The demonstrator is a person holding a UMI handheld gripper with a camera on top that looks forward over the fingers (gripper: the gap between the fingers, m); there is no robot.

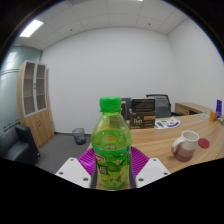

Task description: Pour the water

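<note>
Between the jaws of the gripper (111,172), a green bottle (111,143) with a green cap stands upright, and both pads (89,158) press against its sides, pinching it. To the right of the bottle and beyond it, a white mug (185,146) sits on the wooden surface (160,140). The step in hand looks like carrying; next, bring the bottle over the mug, though the cap appears closed.

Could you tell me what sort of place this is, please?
Most likely an office: a wooden desk with a mug, a glass-fronted cabinet, and ceiling lights. The tool holds a green bottle.
</note>
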